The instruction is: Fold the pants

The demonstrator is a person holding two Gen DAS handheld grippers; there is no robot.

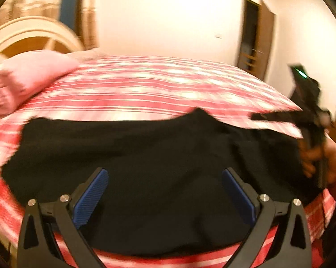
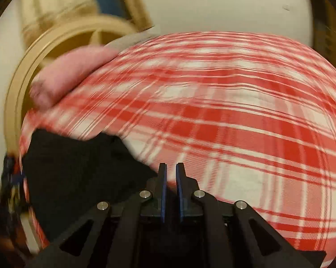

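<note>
Black pants (image 1: 145,156) lie spread across a bed with a red and white plaid cover (image 1: 145,89). My left gripper (image 1: 164,178) is open above the near part of the pants, its blue pads wide apart and empty. My right gripper (image 2: 171,174) has its pads nearly together with a thin gap, nothing between them, over the plaid cover (image 2: 235,122) just right of the pants' edge (image 2: 78,167). In the left wrist view the right gripper (image 1: 257,117) is held by a hand at the right, above the pants' far right corner.
A pink pillow (image 1: 22,82) lies at the bed's left end by a cream headboard (image 1: 34,33). A brown door (image 1: 257,38) stands in the white wall behind. The pillow also shows in the right wrist view (image 2: 74,73).
</note>
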